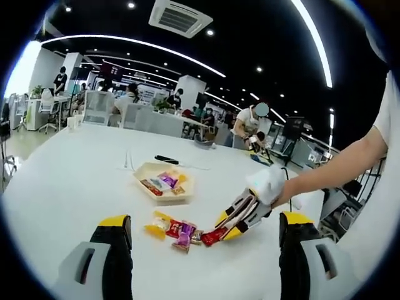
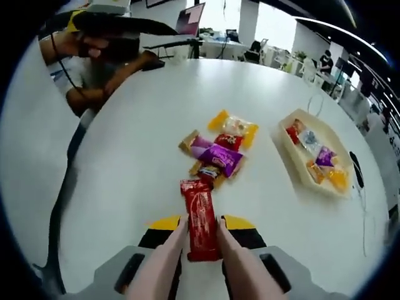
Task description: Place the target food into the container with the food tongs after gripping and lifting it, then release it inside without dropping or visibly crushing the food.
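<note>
Black fingers [image 1: 114,250] with yellow tips, grey gripper housings, white glove [image 1: 269,183], white short sleeve [image 1: 390,112]

Big white table [image 1: 75,187] w/ a black pen-like item [image 1: 166,159] lying behind the tray, thin cable [image 2: 314,100] trailing nearby. Open-plan office around: ceiling AC vent [image 1: 180,17], long strip lights [image 1: 125,42], white pillar [image 1: 189,92]. Several ppl at desks in bkgd, one standing person [image 1: 248,125] at the table's far end. White office chair [image 1: 97,107] on the far side. Laptop [image 2: 190,19] at the table edge.
</note>
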`<action>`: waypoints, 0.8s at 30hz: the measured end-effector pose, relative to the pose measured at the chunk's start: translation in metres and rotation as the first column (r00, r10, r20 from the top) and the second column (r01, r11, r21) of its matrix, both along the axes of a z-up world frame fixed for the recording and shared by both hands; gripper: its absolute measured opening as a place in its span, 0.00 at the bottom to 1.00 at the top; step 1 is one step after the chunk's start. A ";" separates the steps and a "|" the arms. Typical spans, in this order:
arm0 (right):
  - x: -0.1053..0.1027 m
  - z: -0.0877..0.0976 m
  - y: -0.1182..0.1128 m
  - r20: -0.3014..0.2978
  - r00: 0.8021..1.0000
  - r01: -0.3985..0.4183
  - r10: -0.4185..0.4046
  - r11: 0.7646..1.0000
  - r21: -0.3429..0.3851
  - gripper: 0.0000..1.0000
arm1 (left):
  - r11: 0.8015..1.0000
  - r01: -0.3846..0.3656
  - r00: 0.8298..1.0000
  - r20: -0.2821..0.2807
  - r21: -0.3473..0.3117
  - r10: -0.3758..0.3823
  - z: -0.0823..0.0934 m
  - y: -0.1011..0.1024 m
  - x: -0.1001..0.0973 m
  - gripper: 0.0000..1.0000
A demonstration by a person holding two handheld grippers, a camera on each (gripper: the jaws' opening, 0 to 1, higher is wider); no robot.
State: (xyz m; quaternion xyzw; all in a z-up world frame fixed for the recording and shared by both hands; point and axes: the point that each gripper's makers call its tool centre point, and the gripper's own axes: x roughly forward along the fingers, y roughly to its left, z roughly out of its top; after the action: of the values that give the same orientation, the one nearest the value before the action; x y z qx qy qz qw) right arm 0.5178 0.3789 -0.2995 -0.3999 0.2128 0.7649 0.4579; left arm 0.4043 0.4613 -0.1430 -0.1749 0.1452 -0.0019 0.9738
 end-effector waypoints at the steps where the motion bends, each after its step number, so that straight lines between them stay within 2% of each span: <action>1: 0.002 0.000 0.000 -0.004 0.999 0.043 -0.043 0.999 0.007 0.22 | 1.000 0.005 1.000 -0.006 -0.004 -0.005 -0.003 -0.002 0.001 0.99; 2: 0.002 0.000 0.000 -0.041 0.992 0.123 -0.122 0.992 0.006 0.22 | 1.000 0.015 1.000 -0.022 -0.008 -0.015 -0.007 -0.005 0.000 0.99; 5: 0.006 0.001 0.000 -0.101 0.972 0.213 -0.214 0.977 -0.030 0.22 | 1.000 0.023 1.000 -0.021 0.007 -0.023 -0.001 -0.007 -0.004 0.99; 9: 0.009 0.001 0.000 -0.088 0.972 0.216 -0.218 0.976 -0.035 0.22 | 1.000 0.011 1.000 -0.017 0.006 -0.011 0.002 -0.004 -0.007 0.99; 10: 0.012 0.005 0.001 -0.075 0.974 0.214 -0.214 0.977 -0.006 0.22 | 1.000 -0.007 1.000 -0.012 0.002 0.007 0.001 0.001 -0.009 0.99; 12: 0.018 0.010 0.003 -0.087 0.969 0.235 -0.232 0.972 0.024 0.22 | 1.000 -0.016 1.000 -0.011 -0.011 0.016 -0.002 0.004 -0.010 0.99; 14: 0.021 0.018 0.006 -0.041 0.970 0.241 -0.238 0.968 0.069 0.22 | 1.000 -0.004 1.000 -0.018 -0.005 0.004 -0.003 0.004 -0.007 0.99; 16: 0.016 0.024 0.007 -0.034 0.976 0.219 -0.217 0.971 0.092 0.22 | 1.000 0.005 1.000 -0.029 0.005 -0.005 0.000 0.004 -0.007 0.99; 20: 0.010 0.024 0.008 -0.018 0.979 0.202 -0.201 0.974 0.100 0.21 | 1.000 0.004 1.000 -0.018 0.015 -0.003 0.005 0.004 -0.007 0.99; 21: 0.011 0.025 0.010 -0.020 0.976 0.216 -0.215 0.969 0.116 0.21 | 1.000 -0.005 1.000 -0.009 0.009 0.005 0.007 0.006 -0.007 0.99; 22: 0.014 0.027 0.011 -0.026 0.973 0.231 -0.230 0.964 0.127 0.21 | 1.000 -0.007 1.000 -0.011 0.001 0.007 0.001 0.006 -0.005 0.99; 24: 0.021 0.032 0.013 -0.058 0.956 0.293 -0.287 0.945 0.147 0.21 | 1.000 0.005 1.000 -0.021 -0.008 -0.005 -0.003 0.004 -0.002 0.99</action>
State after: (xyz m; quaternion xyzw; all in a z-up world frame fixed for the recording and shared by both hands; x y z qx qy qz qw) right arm 0.5393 0.3915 -0.2671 -0.3139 0.2180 0.7105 0.5909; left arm 0.4019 0.4649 -0.1462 -0.1787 0.1556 -0.0031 0.9715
